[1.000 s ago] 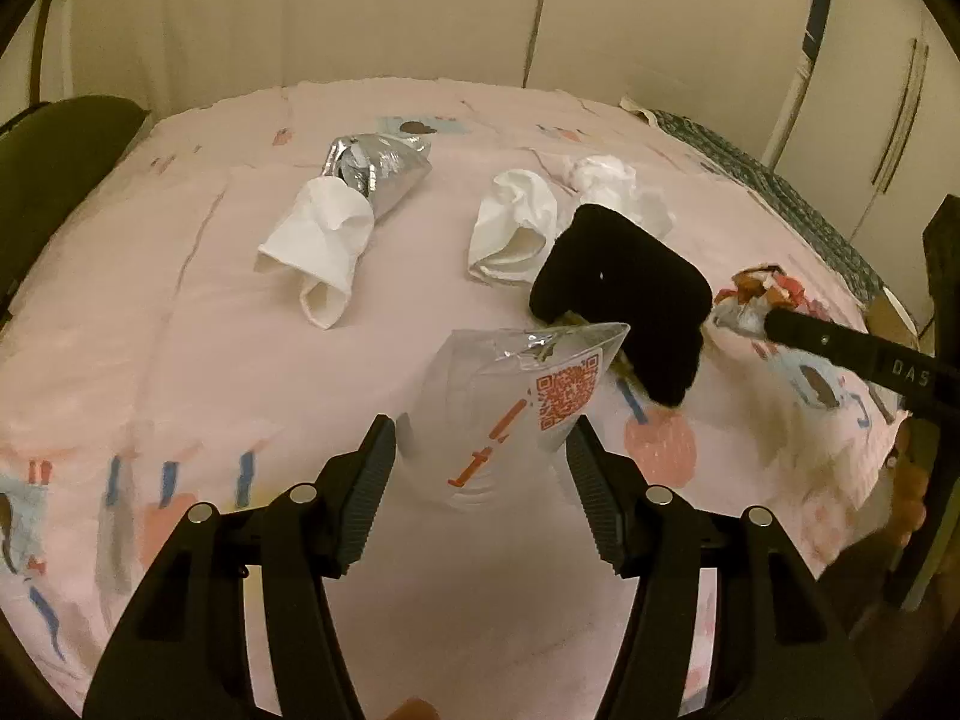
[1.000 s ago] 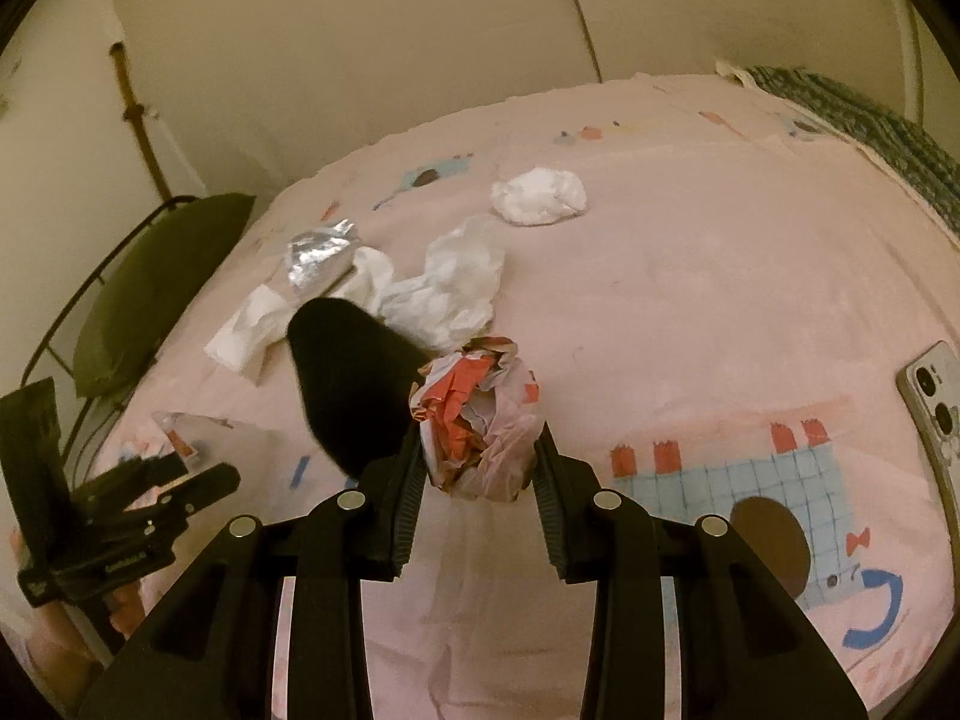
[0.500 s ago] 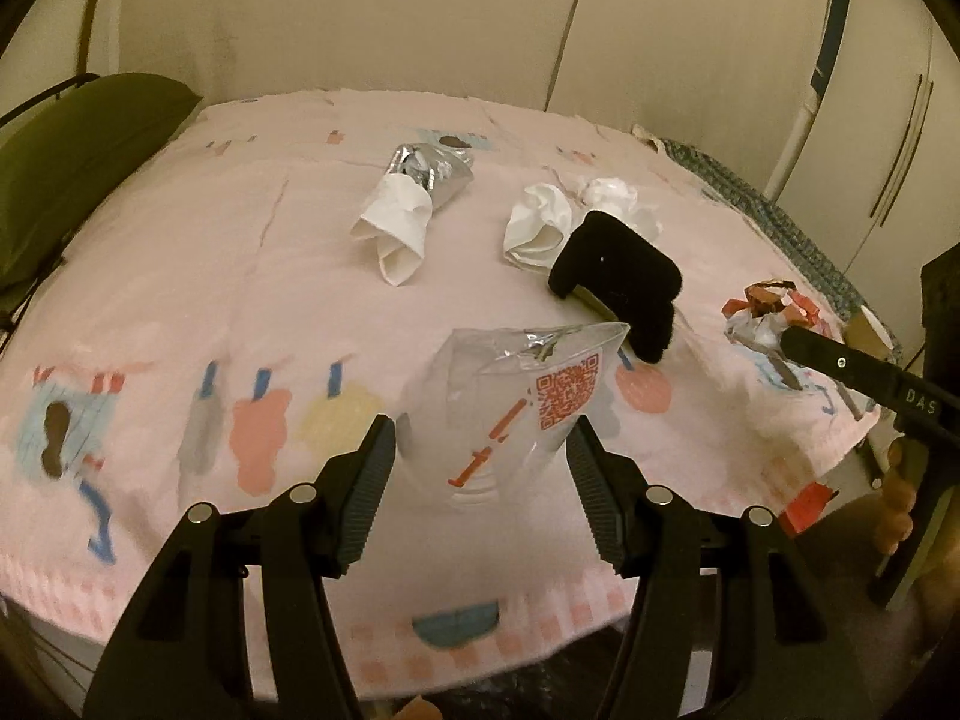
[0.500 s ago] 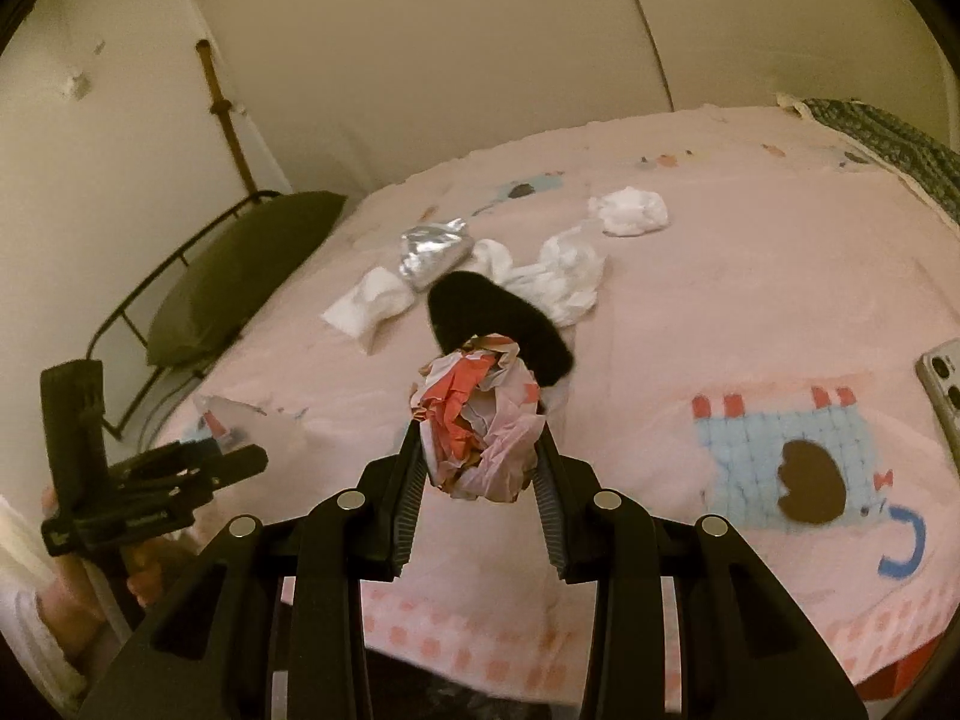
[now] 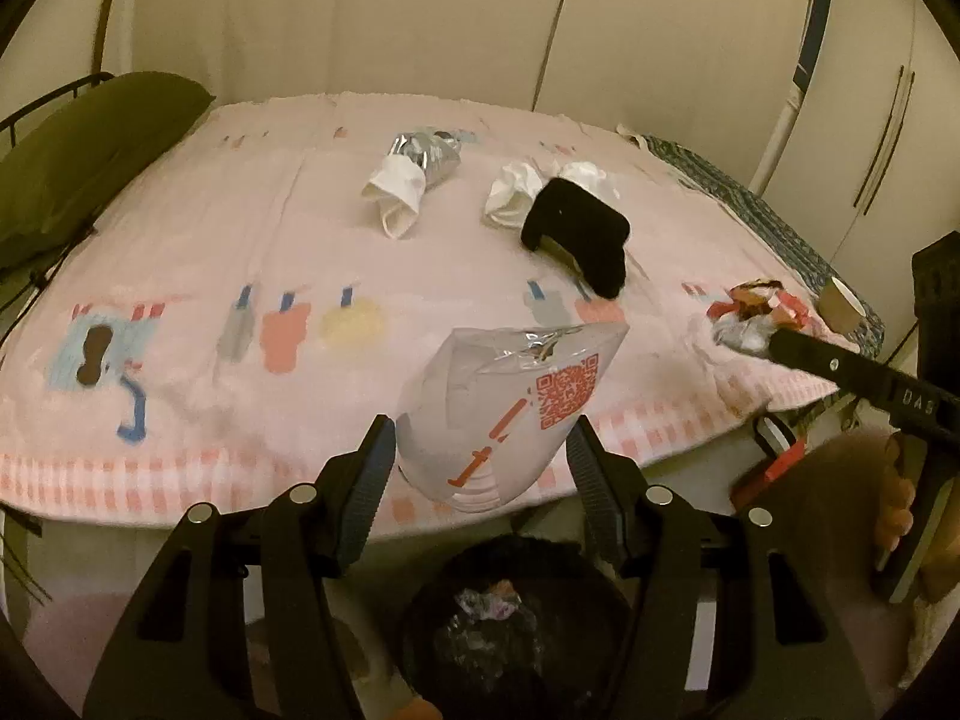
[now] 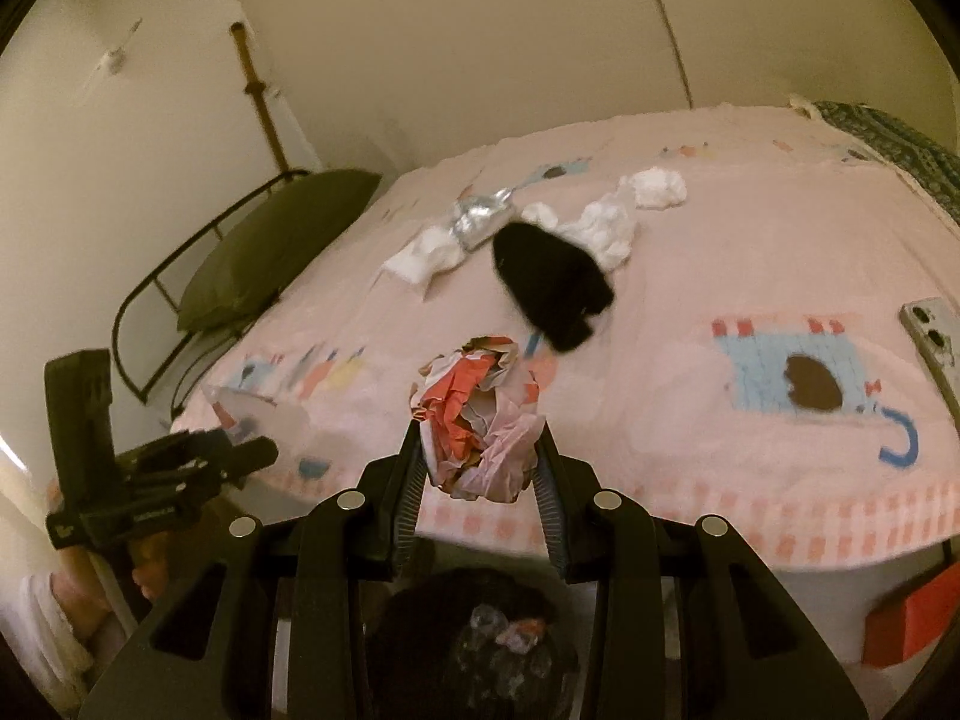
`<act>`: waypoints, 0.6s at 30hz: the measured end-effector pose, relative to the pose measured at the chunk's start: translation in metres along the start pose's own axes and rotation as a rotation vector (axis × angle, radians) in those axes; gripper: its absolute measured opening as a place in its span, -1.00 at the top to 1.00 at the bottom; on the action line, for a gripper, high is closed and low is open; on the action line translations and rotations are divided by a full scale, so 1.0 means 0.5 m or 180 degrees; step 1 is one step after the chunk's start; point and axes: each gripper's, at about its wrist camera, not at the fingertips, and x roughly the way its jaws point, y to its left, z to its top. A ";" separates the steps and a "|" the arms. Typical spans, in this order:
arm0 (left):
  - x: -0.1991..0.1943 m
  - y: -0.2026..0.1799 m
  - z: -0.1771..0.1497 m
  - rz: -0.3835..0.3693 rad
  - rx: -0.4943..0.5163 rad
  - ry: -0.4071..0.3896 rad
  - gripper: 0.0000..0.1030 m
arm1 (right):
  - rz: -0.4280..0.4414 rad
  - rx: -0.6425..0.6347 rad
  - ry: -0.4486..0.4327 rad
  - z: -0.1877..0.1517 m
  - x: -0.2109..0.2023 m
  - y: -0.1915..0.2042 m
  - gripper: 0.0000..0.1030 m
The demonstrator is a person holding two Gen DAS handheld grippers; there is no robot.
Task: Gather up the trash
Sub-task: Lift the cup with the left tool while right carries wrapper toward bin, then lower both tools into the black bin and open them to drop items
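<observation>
- Your left gripper (image 5: 480,456) clamps a clear plastic bag (image 5: 510,402) with an orange QR code, held above the near edge of the bed (image 5: 240,276).
- Your right gripper (image 6: 477,462) squeezes a crumpled red-and-white wrapper (image 6: 477,420).
- A dark trash bin (image 5: 510,630) sits on the floor below both, with scraps inside.
- White tissues (image 5: 396,192), a foil pouch (image 5: 429,150) and a black cloth (image 5: 579,234) lie farther back on the bed.

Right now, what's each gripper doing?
Left gripper: shut on the clear plastic bag.
Right gripper: shut on the crumpled wrapper ball.
</observation>
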 end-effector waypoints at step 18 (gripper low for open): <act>0.055 -0.092 -0.142 0.0144 0.0190 0.1058 -0.16 | -0.0047 -0.0168 0.1374 -0.129 0.154 0.076 0.37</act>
